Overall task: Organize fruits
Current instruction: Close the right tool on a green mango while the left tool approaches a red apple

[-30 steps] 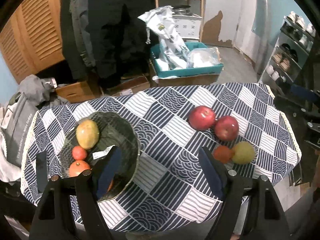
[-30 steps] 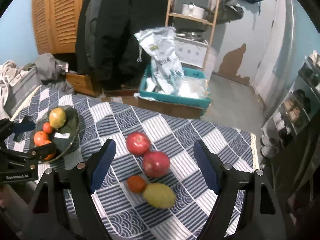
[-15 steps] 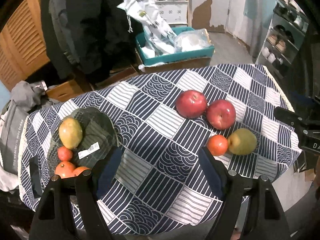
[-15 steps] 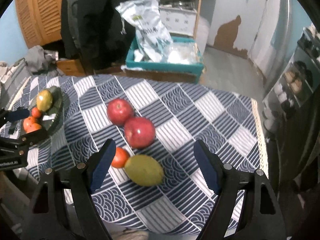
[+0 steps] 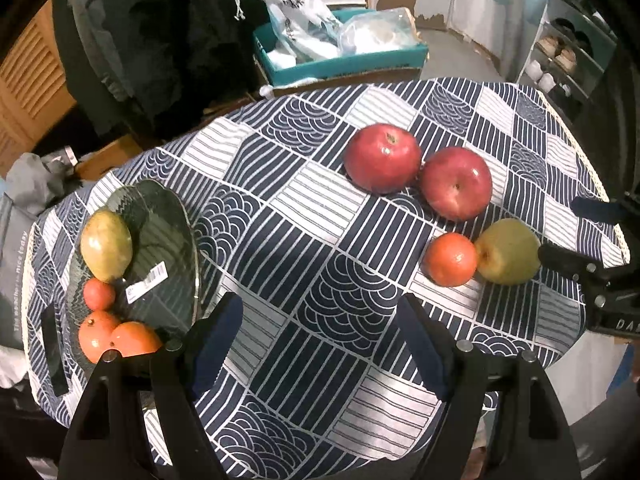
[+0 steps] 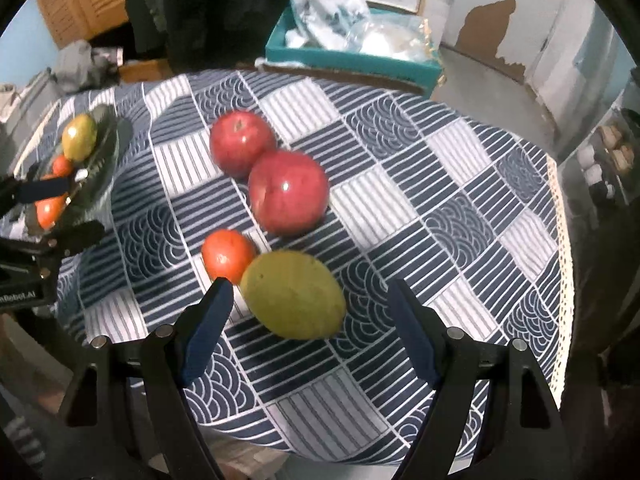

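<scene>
Fruit on checked surface [image 5: 320,208]: two apples [image 5: 382,158], orange [image 5: 450,259], mango [image 6: 293,294] loose; others on dark plate [image 5: 168,232]; left gripper [image 5: 320,344], right gripper [image 6: 308,322] fingers wide apart, holding nothing.

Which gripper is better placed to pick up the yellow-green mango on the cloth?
Right. The right gripper is open with the loose mango directly ahead between its fingers; the left gripper faces bare tablecloth.

Glossy apples [image 5: 382,158], cloth tablecloth [image 5: 320,216]
</scene>
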A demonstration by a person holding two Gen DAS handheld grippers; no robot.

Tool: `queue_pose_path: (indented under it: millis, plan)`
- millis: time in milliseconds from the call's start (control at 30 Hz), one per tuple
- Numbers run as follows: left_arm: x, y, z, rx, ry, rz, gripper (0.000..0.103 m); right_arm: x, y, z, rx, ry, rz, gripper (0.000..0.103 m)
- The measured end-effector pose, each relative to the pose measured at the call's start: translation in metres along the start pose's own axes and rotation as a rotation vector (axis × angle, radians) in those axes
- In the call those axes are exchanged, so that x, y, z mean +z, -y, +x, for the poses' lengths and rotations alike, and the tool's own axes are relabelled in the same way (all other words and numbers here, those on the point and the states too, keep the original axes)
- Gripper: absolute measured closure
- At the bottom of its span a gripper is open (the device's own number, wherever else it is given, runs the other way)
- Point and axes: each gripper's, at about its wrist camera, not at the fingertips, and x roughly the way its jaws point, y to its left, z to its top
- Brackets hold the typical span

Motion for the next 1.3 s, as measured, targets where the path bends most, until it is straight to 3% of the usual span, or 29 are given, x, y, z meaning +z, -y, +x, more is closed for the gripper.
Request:
queue_pose_path:
  millis: [333, 667, 967, 1300]
  plan:
    - [0.001, 0.001, 0.018, -0.022, -0.054, -0.020, 0.022, -0.007, -0.007, 0.044, 0.045, -0.112, -0.062, 0.024]
    - [0.003, 0.004, 0.031, -0.020, -0.081, -0.004, 0.022, -0.005, -0.004, 0.074, 0.087, -0.164, -0.089, 0.024]
    - [0.010, 0.006, 0.041, -0.017, -0.090, -0.002, 0.022, -0.005, 0.011, 0.079, 0.142, -0.170, -0.013, 0.027]
    - [0.039, 0.012, 0.047, -0.053, -0.058, -0.025, 0.022, -0.008, 0.055, 0.055, 0.082, -0.085, 0.146, 0.027]
